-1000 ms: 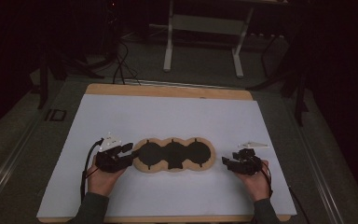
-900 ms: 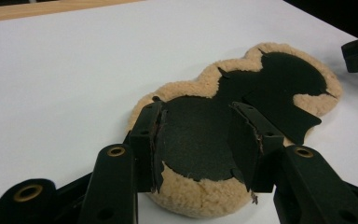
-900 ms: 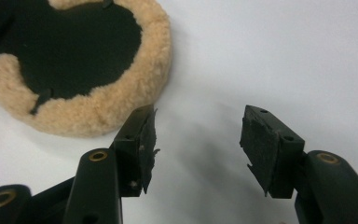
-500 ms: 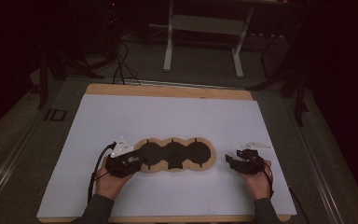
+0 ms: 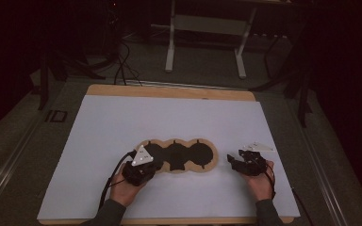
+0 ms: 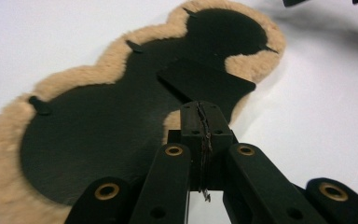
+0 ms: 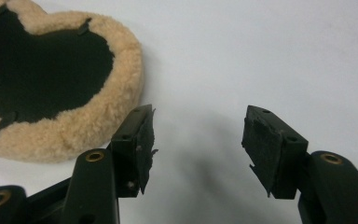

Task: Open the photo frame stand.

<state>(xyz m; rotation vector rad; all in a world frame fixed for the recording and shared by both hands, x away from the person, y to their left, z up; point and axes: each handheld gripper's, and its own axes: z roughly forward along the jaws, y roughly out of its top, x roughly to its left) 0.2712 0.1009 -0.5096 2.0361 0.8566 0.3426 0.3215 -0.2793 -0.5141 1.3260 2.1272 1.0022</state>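
Left gripper sits at the near left lobe of the fleece pad, jaws just closed together, with nothing visibly caught between the pads. Right gripper rests just right of the pad, jaws apart and empty. Pad lies black side up on the white sheet, mid-near.

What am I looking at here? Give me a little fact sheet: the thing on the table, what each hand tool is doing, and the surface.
Object: fleece pad, three joined rounds, black middle with tan woolly rim, lying flat
Detail: black flap near its middle lobe
Left gripper: jaws have just been closing and are pressed together at the pad's near edge; whether they pinch it cannot be told
Right gripper: jaws apart, nothing between them, just beside the pad's end
Surface: white sheet on a wooden board
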